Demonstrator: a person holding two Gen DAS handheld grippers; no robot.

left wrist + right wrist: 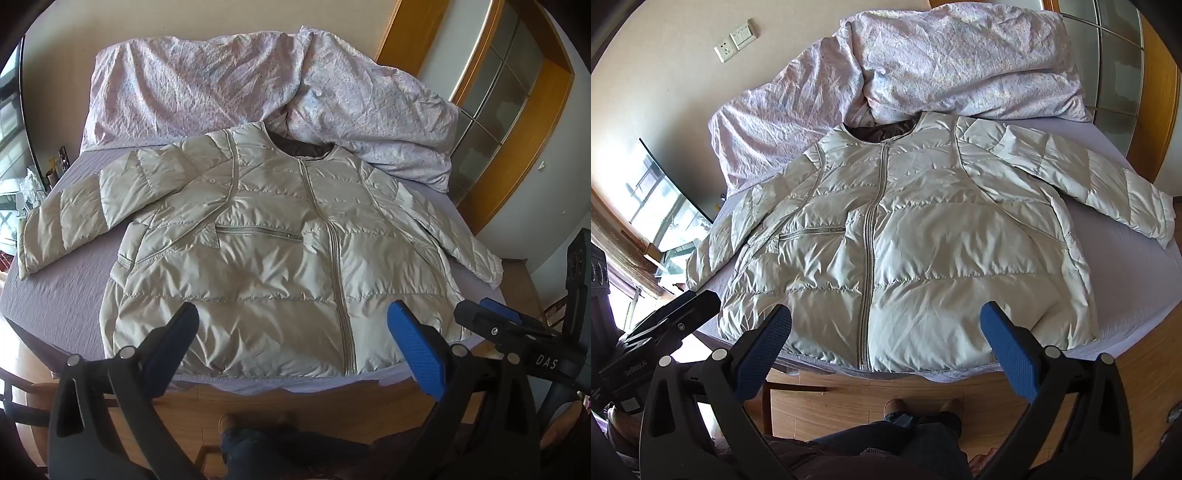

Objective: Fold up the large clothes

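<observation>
Puffy down jacket (266, 251) spread flat, zipped, on the bed (66, 295), centre frame. Probably light, soft, slippery-shelled; best pinched at sleeve cuffs or hem corners. Left hand-held gripper (291, 343) and right hand-held gripper (886, 339) both spread wide, holding nothing. Back side hidden; left cuff hard to make out.

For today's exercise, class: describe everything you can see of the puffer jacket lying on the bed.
The puffer jacket is pale cream, shiny and quilted in horizontal channels. It lies flat, front up, zipped closed, collar toward the crumpled floral duvet and hem at the near edge of the bed. A grey zipper runs down the middle and a zipped chest pocket sits beside it. Both sleeves spread outward, and a dark lining shows at the neck. It rests on the lilac sheet; neither pair of tongs touches it.
</observation>
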